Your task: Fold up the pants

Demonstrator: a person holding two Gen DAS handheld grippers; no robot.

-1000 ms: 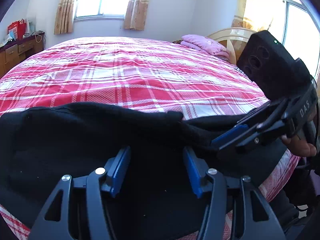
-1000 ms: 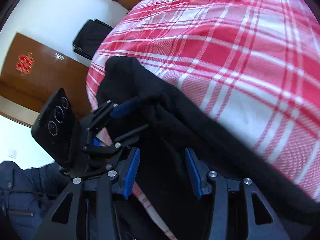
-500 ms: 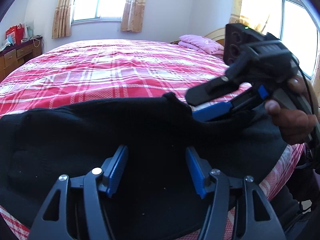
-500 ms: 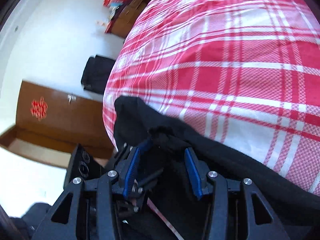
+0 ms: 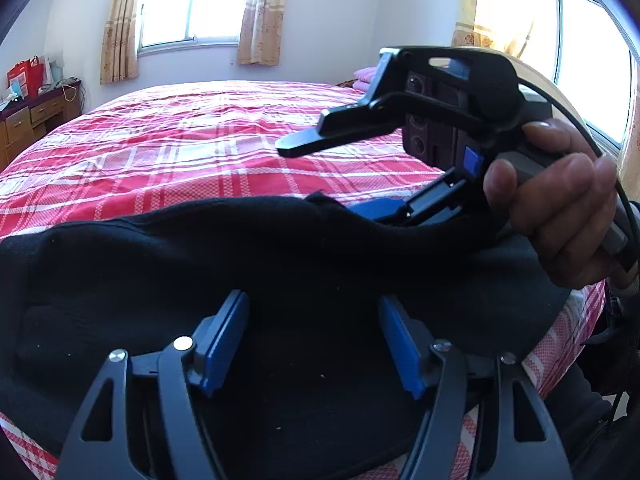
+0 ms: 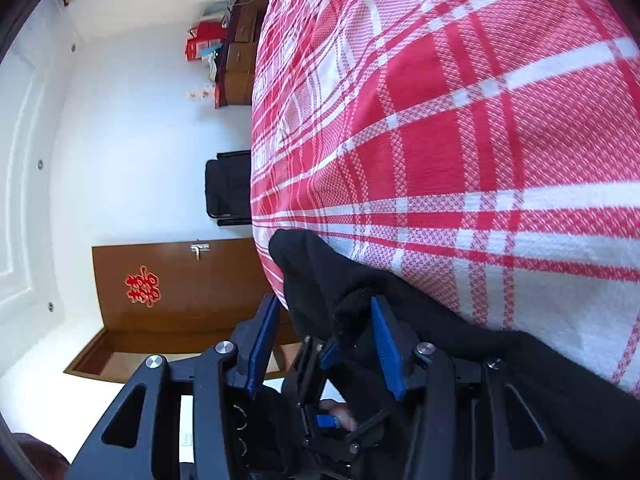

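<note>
The black pants (image 5: 248,280) are of a soft, matt knit w/ small bits of lint, and they lie in a thick folded heap on the near edge of the bed (image 5: 224,140); their top edge makes a rounded ridge across the left wrist view. The bed cover is a woven cotton in red, pink & white checks, a little wrinkled, and behind the pants it is flat and free up to the pink pillows (image 5: 366,74) at the far side. The left gripper (image 5: 312,340) hangs just over the dark cloth; its jaws are opening, the ribbed blue pads stand wide apart and do not press the fabric, which lies under and between them. The right gripper (image 5: 344,176), hard black plastic w/ blue pads, is turned on its side in the person's hand (image 5: 560,208): the upper finger stands free in the air over the bed, the lower one is at the raised end of the pants. In the right wrist view a bunched fold of fabric lies against one pad (image 6: 386,344) and the other pad (image 6: 262,344) is bare, so the right gripper is apart, not clamped. At the left a wooden dresser (image 5: 32,120) stands well apart from the bed; windows w/ beige curtains (image 5: 256,12) are behind.
</note>
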